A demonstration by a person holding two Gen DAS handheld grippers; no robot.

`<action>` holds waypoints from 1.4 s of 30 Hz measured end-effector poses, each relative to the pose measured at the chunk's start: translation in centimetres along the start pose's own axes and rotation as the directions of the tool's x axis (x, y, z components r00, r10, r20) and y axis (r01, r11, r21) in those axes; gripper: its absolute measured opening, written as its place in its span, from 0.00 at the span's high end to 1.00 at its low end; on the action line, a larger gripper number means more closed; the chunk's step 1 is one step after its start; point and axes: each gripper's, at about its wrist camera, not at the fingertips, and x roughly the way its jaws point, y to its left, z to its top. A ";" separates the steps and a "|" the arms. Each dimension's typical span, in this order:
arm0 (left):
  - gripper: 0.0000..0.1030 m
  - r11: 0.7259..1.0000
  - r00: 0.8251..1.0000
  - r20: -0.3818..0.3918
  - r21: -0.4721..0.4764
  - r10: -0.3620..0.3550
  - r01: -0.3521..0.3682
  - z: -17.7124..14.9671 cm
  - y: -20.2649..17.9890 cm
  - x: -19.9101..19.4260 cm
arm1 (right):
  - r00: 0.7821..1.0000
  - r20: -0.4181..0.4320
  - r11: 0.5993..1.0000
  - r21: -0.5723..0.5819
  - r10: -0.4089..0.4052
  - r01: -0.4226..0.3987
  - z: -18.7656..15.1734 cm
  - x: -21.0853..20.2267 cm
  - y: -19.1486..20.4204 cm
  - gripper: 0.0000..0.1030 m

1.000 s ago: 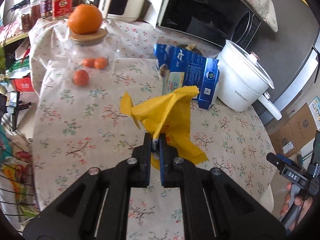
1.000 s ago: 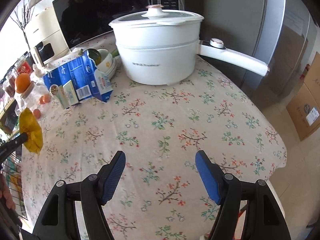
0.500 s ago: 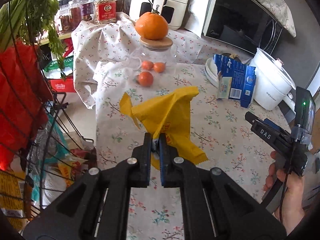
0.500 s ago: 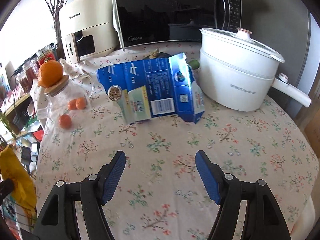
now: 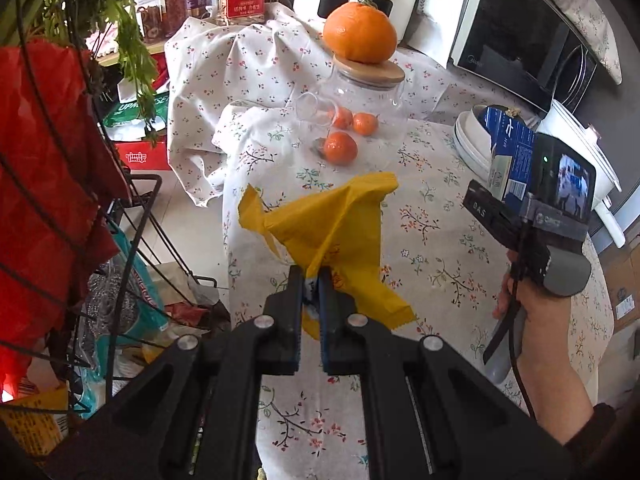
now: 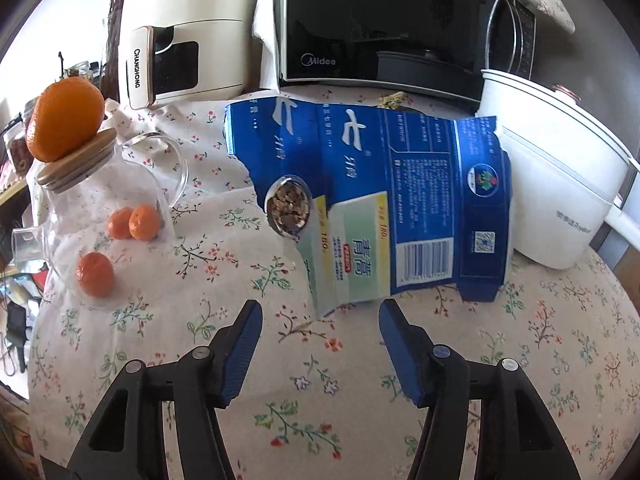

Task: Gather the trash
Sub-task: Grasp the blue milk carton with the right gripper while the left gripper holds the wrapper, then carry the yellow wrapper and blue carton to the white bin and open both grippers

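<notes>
My left gripper [image 5: 311,276] is shut on a crumpled yellow wrapper [image 5: 332,228], held above the left edge of the floral-cloth table [image 5: 432,240]. A flattened blue carton [image 6: 384,208] leans on the table against a white pot [image 6: 560,188]. In the right wrist view my right gripper [image 6: 320,312] hovers just in front of the carton's lower edge, its jaws closing with nothing between them. The left wrist view also shows the right gripper's body [image 5: 532,216] in a person's hand [image 5: 548,328], with the blue carton [image 5: 508,148] beyond it.
A glass jar [image 6: 100,216] with small oranges inside and a big orange [image 6: 66,118] on its lid stands at the left. A microwave [image 6: 392,24] and a cream appliance [image 6: 180,36] line the back. A wire rack [image 5: 72,208] with bags stands left of the table.
The right gripper swept leftward from the pot to just in front of the blue carton, and its jaws narrowed. The left gripper carried the yellow wrapper toward the table's left edge, bringing the wire rack into view.
</notes>
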 end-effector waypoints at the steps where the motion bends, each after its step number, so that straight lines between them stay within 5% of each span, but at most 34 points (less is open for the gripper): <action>1: 0.92 1.000 1.000 -0.004 0.009 0.003 -0.003 -0.1 -0.2 0.2 | 1.000 0.007 1.000 -0.011 -0.010 0.010 0.3 0.4 0.5 0.41; 5: 0.92 1.000 1.000 -0.016 0.022 -0.003 0.003 -0.3 -0.7 0.5 | 0.998 0.039 0.997 -0.062 -0.049 0.052 1.6 1.6 2.1 0.49; 8: 0.92 0.999 1.000 -0.014 0.032 -0.009 0.009 -0.3 -1.2 0.5 | 0.996 0.025 0.988 -0.121 -0.090 0.092 2.4 2.3 2.7 0.84; 12: 0.92 0.999 0.999 -0.012 0.036 -0.030 0.031 -0.4 -1.8 0.0 | 0.997 0.013 0.991 -0.113 -0.074 0.075 2.5 1.0 1.4 0.94; 28: 0.92 0.983 0.984 0.032 0.061 -0.176 0.174 -1.3 -6.0 -4.3 | 0.999 -0.008 0.977 -0.206 0.047 -0.048 1.1 -12.3 -6.2 0.99; 42: 0.92 0.941 0.953 0.022 0.170 -0.302 0.294 -4.6 -13.0 -7.2 | 0.995 -0.005 0.987 -0.124 0.102 -0.102 -2.4 -23.3 -16.2 0.99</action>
